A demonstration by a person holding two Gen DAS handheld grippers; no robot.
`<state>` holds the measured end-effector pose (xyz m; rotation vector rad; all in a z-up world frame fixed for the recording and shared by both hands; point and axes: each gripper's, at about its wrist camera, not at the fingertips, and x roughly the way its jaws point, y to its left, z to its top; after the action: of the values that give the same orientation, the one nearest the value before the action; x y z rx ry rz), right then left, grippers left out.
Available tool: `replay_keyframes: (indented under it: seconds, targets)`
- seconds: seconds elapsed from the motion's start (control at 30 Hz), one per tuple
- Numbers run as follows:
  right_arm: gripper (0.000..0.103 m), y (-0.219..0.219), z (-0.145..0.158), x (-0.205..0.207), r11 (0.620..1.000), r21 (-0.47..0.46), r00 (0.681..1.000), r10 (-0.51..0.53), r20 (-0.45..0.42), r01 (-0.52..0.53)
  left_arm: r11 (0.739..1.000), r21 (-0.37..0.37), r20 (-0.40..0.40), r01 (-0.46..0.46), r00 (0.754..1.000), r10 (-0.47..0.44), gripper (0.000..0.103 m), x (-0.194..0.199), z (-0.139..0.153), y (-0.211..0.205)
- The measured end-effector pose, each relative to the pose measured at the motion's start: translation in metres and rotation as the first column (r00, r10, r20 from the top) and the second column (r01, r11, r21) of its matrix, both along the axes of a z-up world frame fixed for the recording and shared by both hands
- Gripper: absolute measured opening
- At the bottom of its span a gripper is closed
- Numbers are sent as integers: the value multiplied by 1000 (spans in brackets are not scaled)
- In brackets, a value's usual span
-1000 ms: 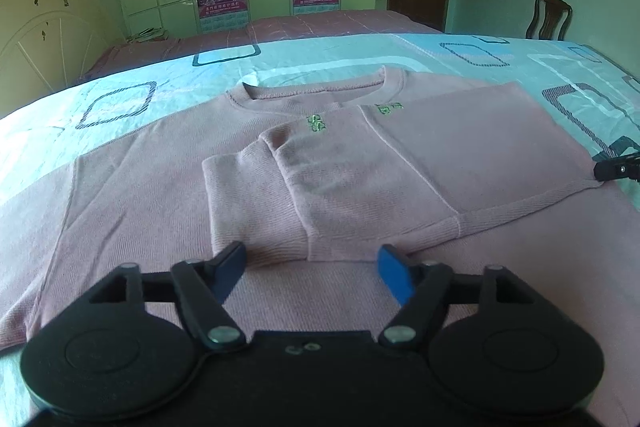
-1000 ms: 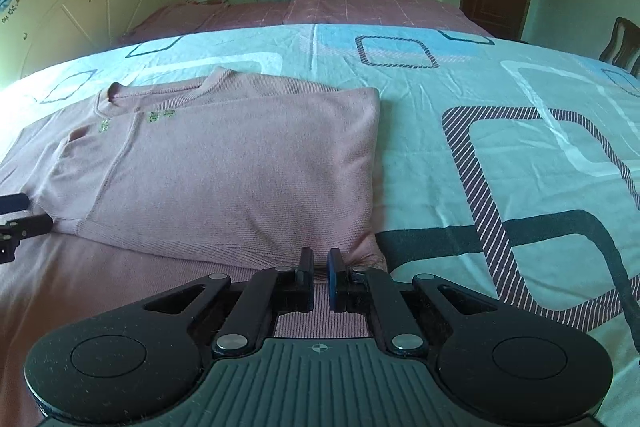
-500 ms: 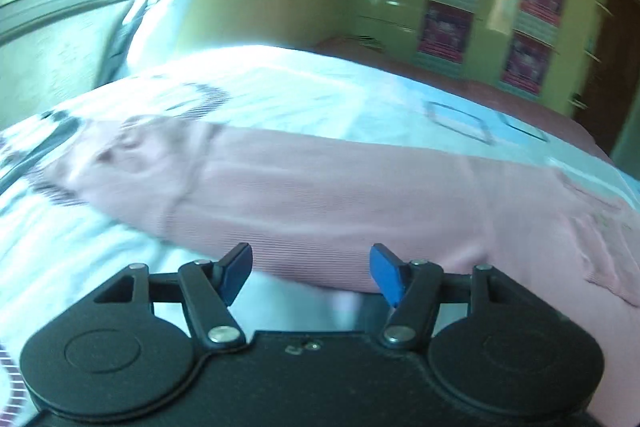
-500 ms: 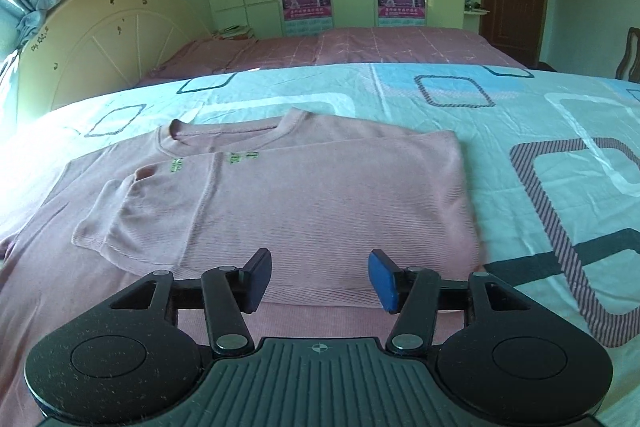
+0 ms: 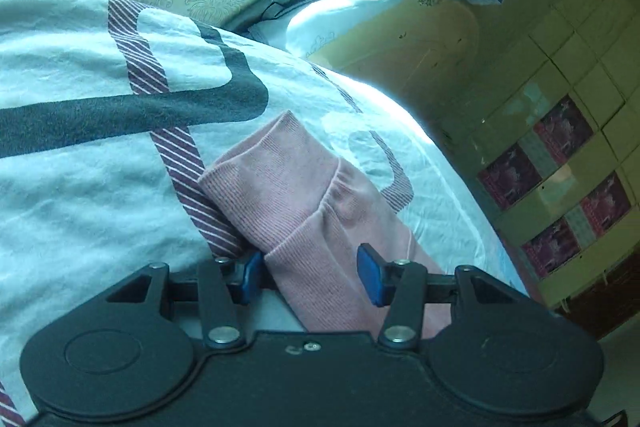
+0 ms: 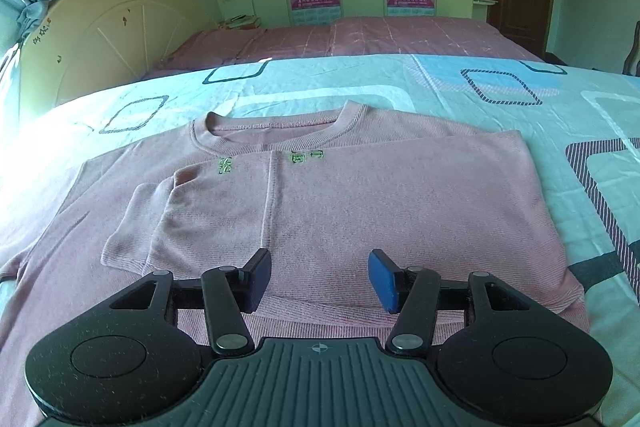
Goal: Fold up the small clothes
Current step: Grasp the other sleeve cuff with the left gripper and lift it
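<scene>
A pink knit sweater (image 6: 360,195) lies flat on the bed, its right side and sleeve folded in over the chest. My right gripper (image 6: 320,275) is open and empty, hovering above the folded hem. In the left wrist view the sweater's other sleeve (image 5: 304,211) lies stretched out on the bedsheet, ribbed cuff at the far end. My left gripper (image 5: 310,275) is open, its blue pads (image 5: 370,281) on either side of the sleeve just behind the cuff, not closed on it.
The bedsheet (image 6: 500,87) is light blue with dark square patterns. A cream headboard (image 6: 108,39) stands at the left, a second bed with a maroon cover (image 6: 360,35) behind, wardrobes and a door beyond. A pillow (image 5: 348,3) lies near the wall.
My right gripper opened, let go of the folded hem and drew back a little. My left gripper swung left from the sweater's body out to the stretched sleeve near its cuff.
</scene>
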<state>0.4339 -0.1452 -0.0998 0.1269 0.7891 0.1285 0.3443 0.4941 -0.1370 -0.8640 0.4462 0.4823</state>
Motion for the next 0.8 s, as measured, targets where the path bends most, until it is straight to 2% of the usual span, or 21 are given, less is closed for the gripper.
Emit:
replay_keyframes:
  seconds: [0.07, 0.1, 0.13, 0.17, 0.3, 0.4, 0.47, 0.6, 0.8]
  targets:
    - [54, 0, 4, 0, 1000, 0, 1000, -7, 8, 7, 998, -56, 52, -36, 998, 39, 46, -3, -5, 8]
    - [54, -1, 5, 1, 1000, 2, 1000, -12, 10, 12, 997, -66, 57, -48, 997, 52, 40, -5, -6, 10]
    - [54, -3, 6, 0, 1000, 6, 1000, -19, 11, 19, 997, -60, 45, -54, 997, 56, 25, -5, -6, 10]
    - [54, -5, 6, 0, 1000, 10, 1000, -27, 12, 27, 998, -33, 7, -58, 998, 58, 14, -3, -4, 9]
    - [54, -13, 7, 1, 998, 26, 999, -49, 14, 48, 995, 94, -15, -18, 1000, 20, 11, 2, 14, -15]
    - [54, -22, 8, 0, 997, 42, 998, -58, 24, 57, 977, 185, -3, 106, 994, -107, 11, 16, 34, -57]
    - [54, -27, 7, 0, 997, 54, 998, -62, 28, 61, 947, 245, -24, 208, 978, -208, 11, 31, 47, -95]
    - [54, -38, 7, -1, 994, 88, 997, -64, 34, 61, 863, 333, -69, 381, 922, -380, 11, 59, 65, -177]
    - [54, -62, 10, -9, 990, 131, 997, -65, 47, 59, 738, 367, -118, 566, 815, -567, 11, 93, 68, -296]
